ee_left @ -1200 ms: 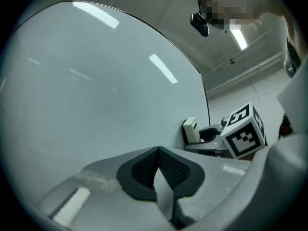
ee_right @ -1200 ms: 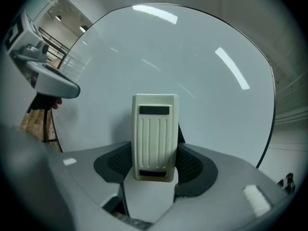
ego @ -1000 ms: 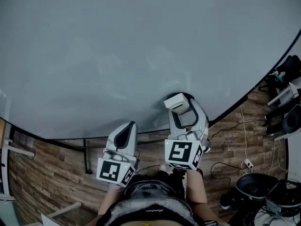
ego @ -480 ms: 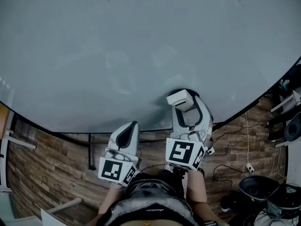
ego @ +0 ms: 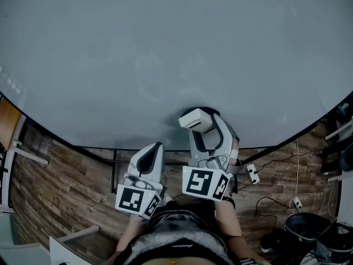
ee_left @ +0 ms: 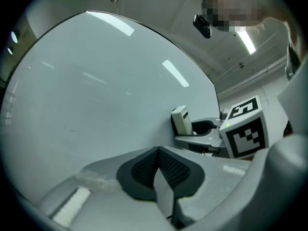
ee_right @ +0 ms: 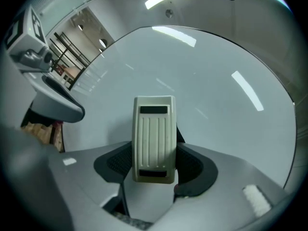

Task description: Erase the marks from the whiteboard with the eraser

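A large whiteboard (ego: 165, 48) fills most of the head view; its surface looks clean, with only faint smears. My right gripper (ego: 202, 127) is shut on a cream eraser (ego: 193, 119), held against the board near its lower edge. In the right gripper view the ribbed eraser (ee_right: 154, 138) sits upright between the dark pads. My left gripper (ego: 148, 158) hangs below the board's edge, shut with nothing in it; its pads (ee_left: 159, 170) meet in the left gripper view, where the eraser (ee_left: 182, 121) shows to the right.
Wood-plank floor (ego: 60, 186) lies below the board. The board's stand bars (ego: 113, 162) run under its lower edge. Cables and a power strip (ego: 252, 173) lie at right, with dark bins (ego: 306, 225) at the lower right corner.
The right gripper with the eraser has slid left along the board's lower part. The head view has shifted too. The left gripper has stayed put.
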